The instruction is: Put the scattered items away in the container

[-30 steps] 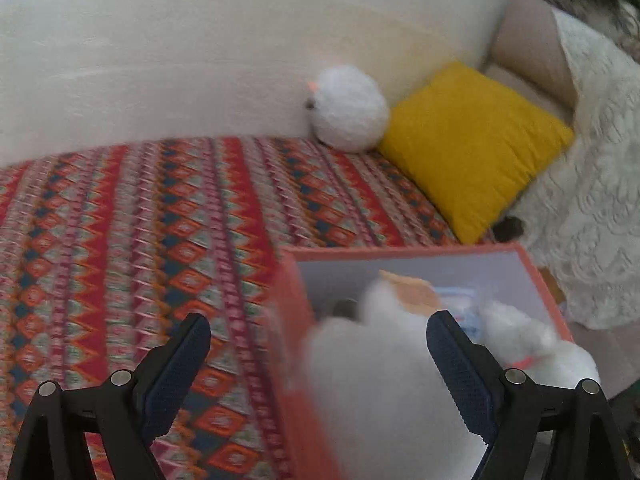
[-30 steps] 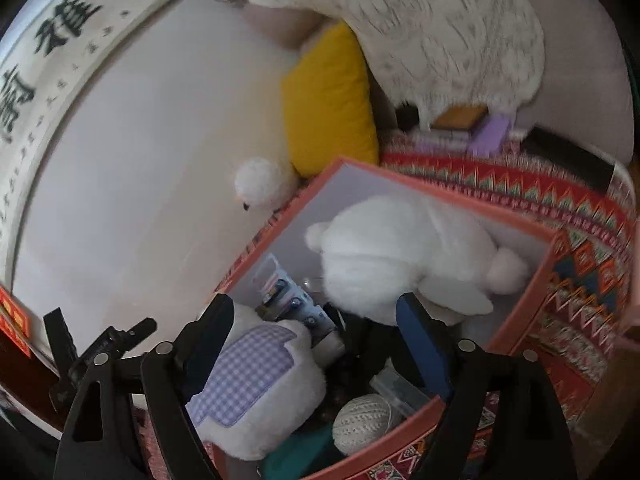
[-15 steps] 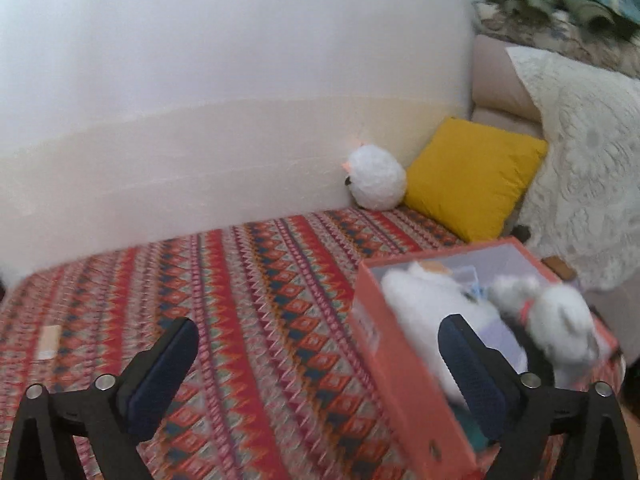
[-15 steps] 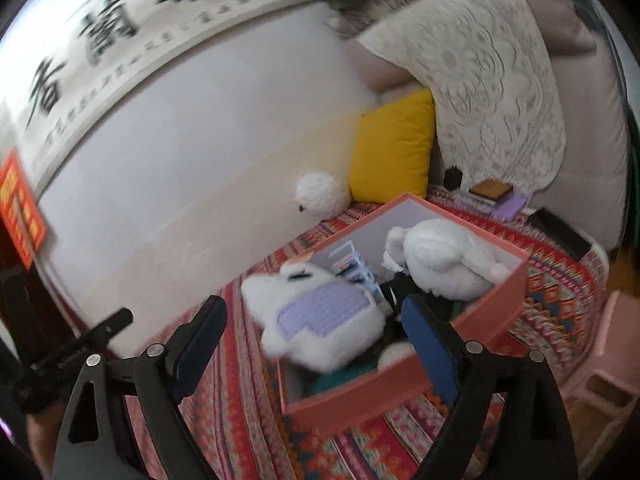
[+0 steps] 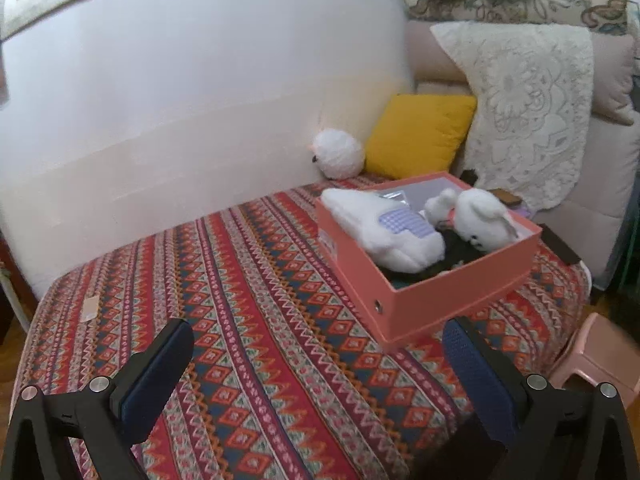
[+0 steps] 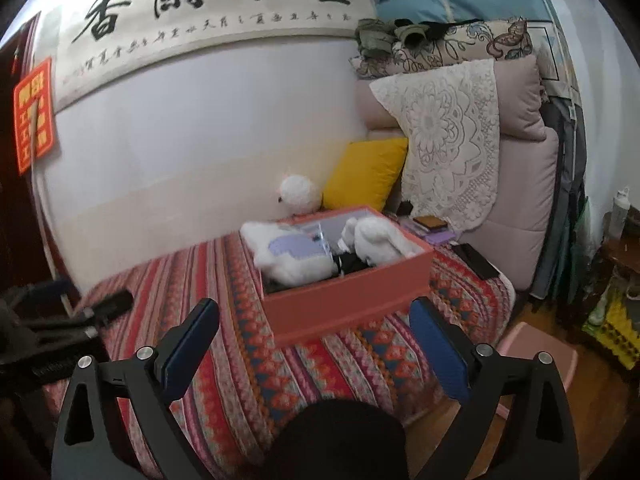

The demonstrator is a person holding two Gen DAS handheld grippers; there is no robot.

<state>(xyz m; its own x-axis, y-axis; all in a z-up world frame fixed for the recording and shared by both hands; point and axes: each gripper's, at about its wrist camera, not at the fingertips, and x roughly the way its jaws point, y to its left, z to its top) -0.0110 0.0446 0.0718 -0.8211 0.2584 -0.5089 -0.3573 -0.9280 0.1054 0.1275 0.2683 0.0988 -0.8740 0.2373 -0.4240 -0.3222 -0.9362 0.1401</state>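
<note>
Here both grippers [image 5: 318, 364] [image 6: 314, 338] gape, empty; plush toys [image 5: 384, 228] hide the box [image 5: 452, 300] contents.

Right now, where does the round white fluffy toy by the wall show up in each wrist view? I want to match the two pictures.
Left wrist view: the round white fluffy toy sits above centre, against the wall, behind the salmon box.
Right wrist view: the toy sits just left of centre, at the wall, above the box's far corner.
Shared landmark: the yellow cushion lies directly right of the toy in both.
</note>
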